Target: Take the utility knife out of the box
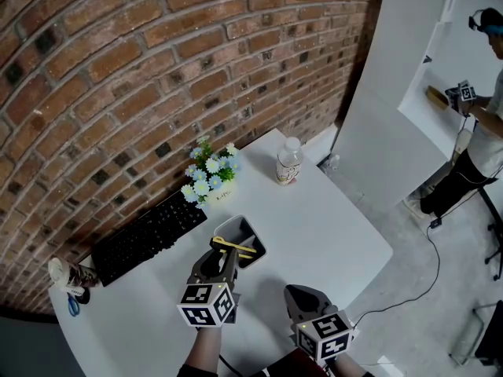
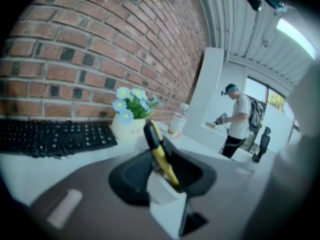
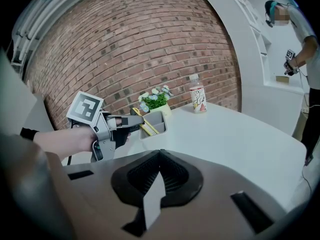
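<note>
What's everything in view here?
wall: one, red brick, behind table
table: one, white, against wall
keyboard: one, black, table's left
flowers: one pot, blue-white, beside keyboard
bottle: one, white cap, table's far end
box: one, grey, mid-table
knife: one, yellow-black, sticking out of box
scissors: one pair, blue handles, table's left edge
other person: one, white top, background right
left gripper: one, black, at box, knife between fingers
right gripper: one, black, near table edge, fingers together, empty

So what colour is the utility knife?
The utility knife is yellow and black, clearest in the left gripper view.
</note>
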The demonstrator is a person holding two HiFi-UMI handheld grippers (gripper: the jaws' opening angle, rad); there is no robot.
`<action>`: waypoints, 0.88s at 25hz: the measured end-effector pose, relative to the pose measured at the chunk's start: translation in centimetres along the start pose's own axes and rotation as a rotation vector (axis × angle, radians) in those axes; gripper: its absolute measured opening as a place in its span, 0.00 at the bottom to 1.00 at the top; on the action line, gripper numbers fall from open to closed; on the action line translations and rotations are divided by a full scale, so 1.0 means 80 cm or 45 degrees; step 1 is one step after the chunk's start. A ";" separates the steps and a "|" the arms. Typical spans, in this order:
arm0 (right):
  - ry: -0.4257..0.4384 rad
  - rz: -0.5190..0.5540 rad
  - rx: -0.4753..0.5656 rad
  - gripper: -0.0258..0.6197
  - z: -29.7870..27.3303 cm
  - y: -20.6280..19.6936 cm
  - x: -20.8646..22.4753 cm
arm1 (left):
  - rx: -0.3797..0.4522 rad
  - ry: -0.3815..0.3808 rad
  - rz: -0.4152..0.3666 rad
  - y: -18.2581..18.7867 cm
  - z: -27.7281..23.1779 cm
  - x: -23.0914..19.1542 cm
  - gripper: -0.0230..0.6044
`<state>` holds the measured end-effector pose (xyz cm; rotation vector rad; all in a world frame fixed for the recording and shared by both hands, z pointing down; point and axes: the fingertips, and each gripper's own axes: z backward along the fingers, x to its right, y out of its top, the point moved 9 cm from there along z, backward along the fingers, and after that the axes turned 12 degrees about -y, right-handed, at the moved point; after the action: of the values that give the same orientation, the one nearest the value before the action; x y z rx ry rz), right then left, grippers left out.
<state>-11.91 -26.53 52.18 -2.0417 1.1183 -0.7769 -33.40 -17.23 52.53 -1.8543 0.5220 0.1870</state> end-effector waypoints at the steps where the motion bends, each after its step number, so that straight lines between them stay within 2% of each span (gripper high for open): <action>1: 0.000 0.000 0.000 0.05 0.001 0.000 0.000 | 0.004 -0.006 -0.002 0.001 0.000 0.002 0.23; 13: -0.028 -0.011 -0.002 0.05 0.011 -0.006 0.000 | 0.045 -0.110 -0.010 0.012 -0.010 0.020 0.16; 22: -0.060 -0.031 0.015 0.05 0.024 -0.009 0.002 | 0.020 -0.140 -0.105 0.014 -0.014 0.040 0.14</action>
<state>-10.06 -25.84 51.68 -2.0569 1.0623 -0.7415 -31.21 -19.39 50.74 -1.8352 0.3697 0.2277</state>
